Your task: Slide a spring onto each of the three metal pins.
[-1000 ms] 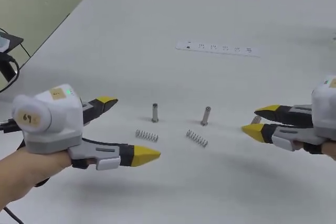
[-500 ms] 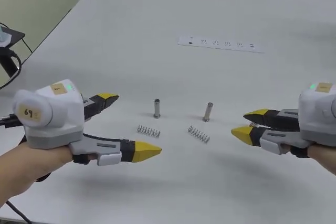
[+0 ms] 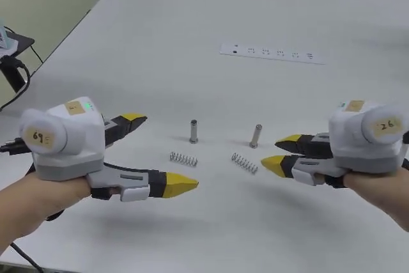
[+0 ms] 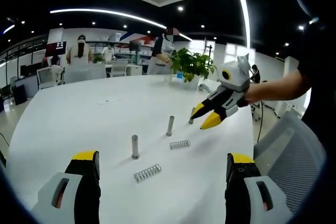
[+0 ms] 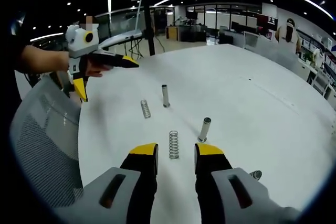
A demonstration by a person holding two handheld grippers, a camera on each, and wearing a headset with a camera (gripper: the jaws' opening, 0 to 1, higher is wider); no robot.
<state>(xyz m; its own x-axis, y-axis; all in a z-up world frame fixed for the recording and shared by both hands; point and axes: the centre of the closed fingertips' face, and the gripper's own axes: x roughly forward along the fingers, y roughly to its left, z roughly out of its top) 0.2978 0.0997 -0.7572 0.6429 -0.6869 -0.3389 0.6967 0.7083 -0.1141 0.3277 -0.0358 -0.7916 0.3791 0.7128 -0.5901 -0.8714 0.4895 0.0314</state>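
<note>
Two short metal pins (image 3: pixel 193 130) (image 3: pixel 256 135) stand upright on the white table (image 3: pixel 192 43). A spring (image 3: pixel 183 158) lies in front of the left pin, and another spring (image 3: pixel 245 163) lies in front of the right pin. My left gripper (image 3: pixel 160 151) is wide open, left of the first spring and holding nothing. My right gripper (image 3: pixel 279 151) is open with a narrow gap, its tips just right of the second spring. In the right gripper view that spring (image 5: pixel 174 144) lies ahead of the jaws, and a third pin (image 5: pixel 255 174) peeks out beside the right finger.
A white power strip (image 3: pixel 272 53) lies farther back on the table. The table's left edge (image 3: pixel 70 36) drops to a green floor. A mesh chair back (image 5: pixel 42 129) stands near the table's front. People sit at distant desks in the left gripper view.
My right gripper has moved left, up to the right spring and pin, and now covers the third pin in the head view. The left gripper has hardly moved.
</note>
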